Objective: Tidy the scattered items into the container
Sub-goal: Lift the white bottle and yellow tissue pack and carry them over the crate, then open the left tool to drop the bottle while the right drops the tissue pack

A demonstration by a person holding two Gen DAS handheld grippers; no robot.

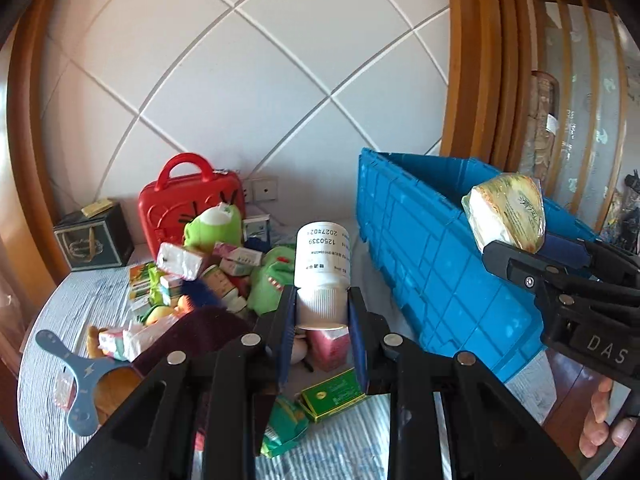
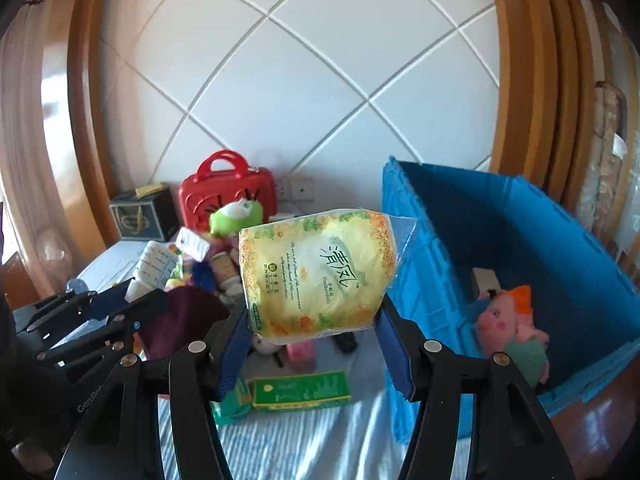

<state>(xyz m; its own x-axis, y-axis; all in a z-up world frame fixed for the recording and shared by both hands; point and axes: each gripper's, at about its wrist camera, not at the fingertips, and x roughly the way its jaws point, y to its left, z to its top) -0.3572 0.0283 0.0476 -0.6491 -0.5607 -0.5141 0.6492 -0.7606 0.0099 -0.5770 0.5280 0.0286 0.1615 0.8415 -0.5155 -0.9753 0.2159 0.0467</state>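
While both grippers hang above the pile, each has one item clamped:

Left gripper (image 1: 322, 312): jaws pressed together on the ribbed cap of a white pill bottle (image 1: 323, 256); the bottle sticks out past the fingertips, base facing away, printed label visible.

Right gripper (image 2: 316, 332): jaws about half spread, clamped on a yellow tissue pack (image 2: 318, 272); pads (image 2: 234, 344) press its lower left and right edges, and the pack's bulk stands above the fingertips.

Container: blue crate (image 2: 540, 216), open top, to the right of both grippers. The tissue pack sits just left of its near wall, not over the opening. The pill bottle is further left, well apart from the crate.

Crate contents: a pink pig plush (image 2: 512, 324) on the floor, a small box behind it.

Pile: on the striped cloth (image 1: 48, 320), below and behind the grippers: green plush (image 1: 214, 226), green box (image 1: 332, 394), small cartons and packets, a dark maroon cloth.

Backdrop: red case (image 1: 188, 204) and dark box (image 1: 94, 242) by the wall.

Person: fingers (image 1: 600, 420) visible under the right gripper, left wrist view.
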